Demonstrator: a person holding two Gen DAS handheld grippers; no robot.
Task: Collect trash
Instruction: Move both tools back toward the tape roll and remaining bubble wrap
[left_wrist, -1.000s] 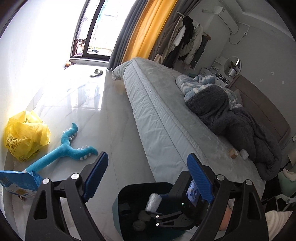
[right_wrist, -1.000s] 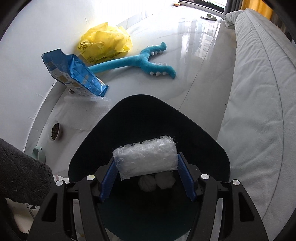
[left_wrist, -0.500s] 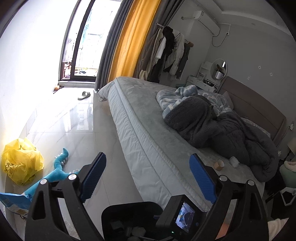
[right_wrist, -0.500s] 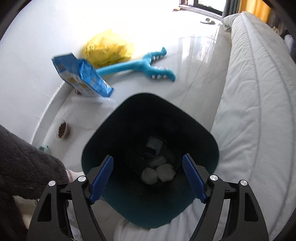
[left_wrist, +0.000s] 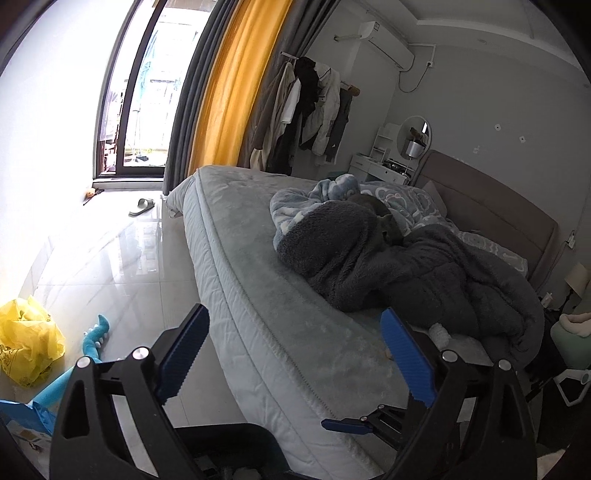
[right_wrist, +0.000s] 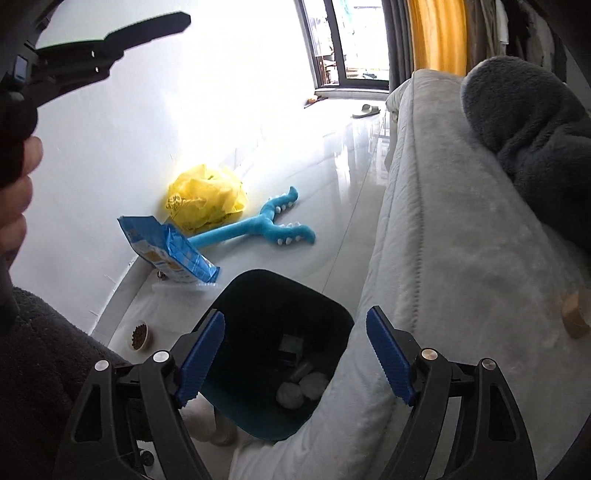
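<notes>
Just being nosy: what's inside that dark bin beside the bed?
In the bin: two white crumpled wads, a small dark box. Anything beneath them, or behind its near wall, is hidden.

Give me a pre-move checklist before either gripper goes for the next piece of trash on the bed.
1. Right gripper empty, jaws apart after just opening: ok.
2. Left gripper empty, jaws apart after just opening: ok.
3. Bin upright beside the bed, mouth unobstructed: ok.
4. Dropped trash inside the bin, white wads at the bottom: ok.
5. Next targets in sight: tan roll and white wad on the bed: ok.
6. White wad free of the dark blanket: cannot tell.
</notes>
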